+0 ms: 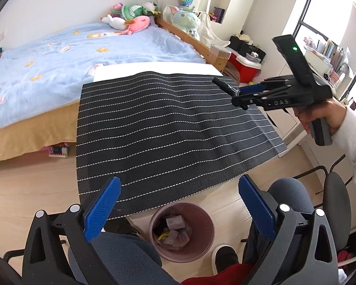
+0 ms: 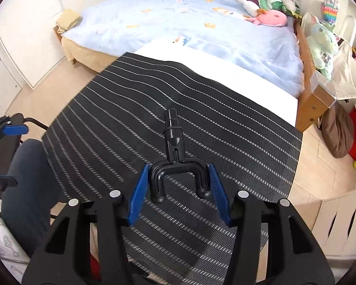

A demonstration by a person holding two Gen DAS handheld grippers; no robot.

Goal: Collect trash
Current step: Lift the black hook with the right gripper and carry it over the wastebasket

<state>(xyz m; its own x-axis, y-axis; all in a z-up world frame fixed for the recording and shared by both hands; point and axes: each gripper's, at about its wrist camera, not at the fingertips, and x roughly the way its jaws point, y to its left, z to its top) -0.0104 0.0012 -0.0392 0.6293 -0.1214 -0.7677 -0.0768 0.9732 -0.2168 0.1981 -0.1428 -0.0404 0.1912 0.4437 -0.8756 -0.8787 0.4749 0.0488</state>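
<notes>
A black forked plastic piece (image 2: 175, 156) sits between the blue pads of my right gripper (image 2: 178, 194), which is shut on its two legs, above the striped mat (image 2: 130, 118). In the left wrist view the same gripper (image 1: 246, 91) hovers over the mat's far right corner with the piece (image 1: 222, 83) sticking out. My left gripper (image 1: 180, 204) stands open with nothing between its fingers, above a pink trash bin (image 1: 201, 249) on the floor that holds crumpled wrappers. It shows at the left edge of the right wrist view as well (image 2: 7, 154).
The black mat with white stripes (image 1: 166, 130) covers a white table (image 1: 154, 67). Behind it is a bed with a blue blanket (image 1: 59, 54) and plush toys (image 1: 130, 21). A red box (image 1: 245, 67) and shelves stand at the right. A person's knees (image 1: 289, 194) flank the bin.
</notes>
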